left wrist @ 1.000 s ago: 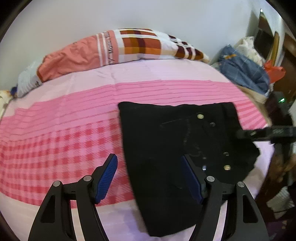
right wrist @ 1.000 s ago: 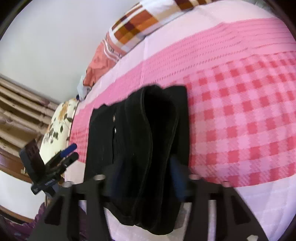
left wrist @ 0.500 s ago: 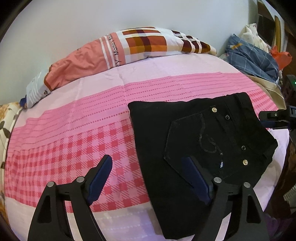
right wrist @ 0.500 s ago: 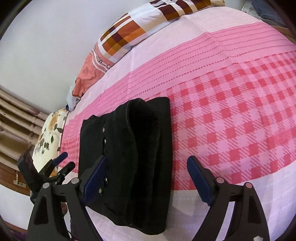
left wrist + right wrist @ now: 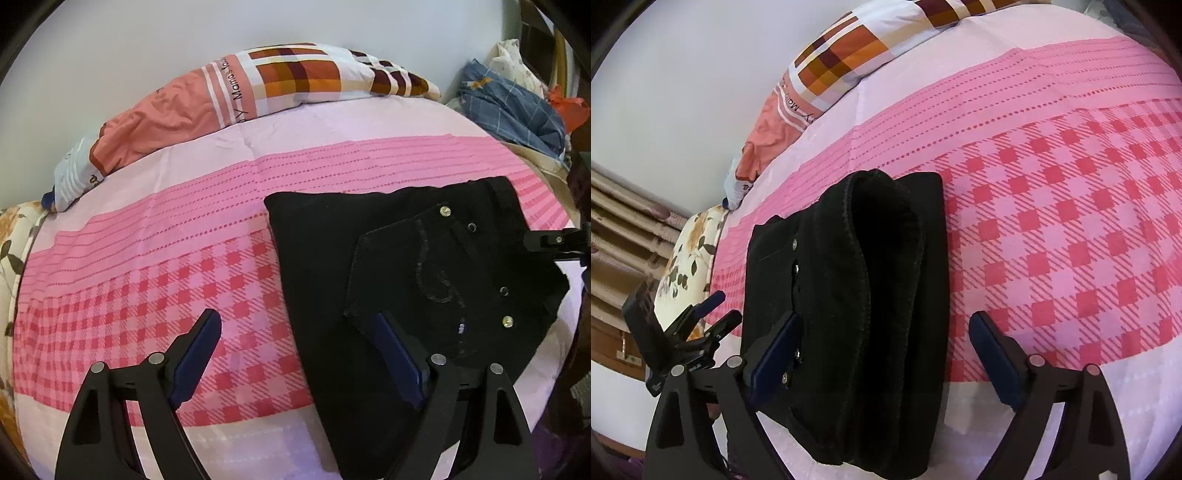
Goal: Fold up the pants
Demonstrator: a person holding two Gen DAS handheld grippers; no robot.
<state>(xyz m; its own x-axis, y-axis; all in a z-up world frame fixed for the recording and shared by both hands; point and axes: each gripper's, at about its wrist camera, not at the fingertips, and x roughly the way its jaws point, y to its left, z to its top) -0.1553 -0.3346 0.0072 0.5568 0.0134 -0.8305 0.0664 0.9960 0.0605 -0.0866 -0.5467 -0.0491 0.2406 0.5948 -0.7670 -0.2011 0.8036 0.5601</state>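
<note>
Black pants point(image 5: 406, 277) lie folded in a thick stack on the pink checked bedsheet point(image 5: 147, 258), back pocket and rivets facing up. My left gripper point(image 5: 295, 319) hovers over their left edge with its jaws opening. Its right finger is above the cloth, its left finger above the sheet, and neither pad presses anything. In the right wrist view the pants point(image 5: 871, 295) show their rolled fold edges. My right gripper point(image 5: 886, 319) straddles the stack with its jaws opening and its pads clear of the cloth. The left gripper point(image 5: 728, 305) shows beyond the stack's left side.
An orange-checked pillow point(image 5: 277, 88) lies along the wall at the back. A heap of blue checked cloth point(image 5: 517, 107) sits at the bed's right end. A floral pillow point(image 5: 687, 258) and wooden furniture point(image 5: 620, 229) stand past the other end. The bed's near edge runs just below both grippers.
Both grippers' jaws have spread wider. The right gripper, earlier close around the folded stack, now stands off it. The pants have stayed in place on the sheet.
</note>
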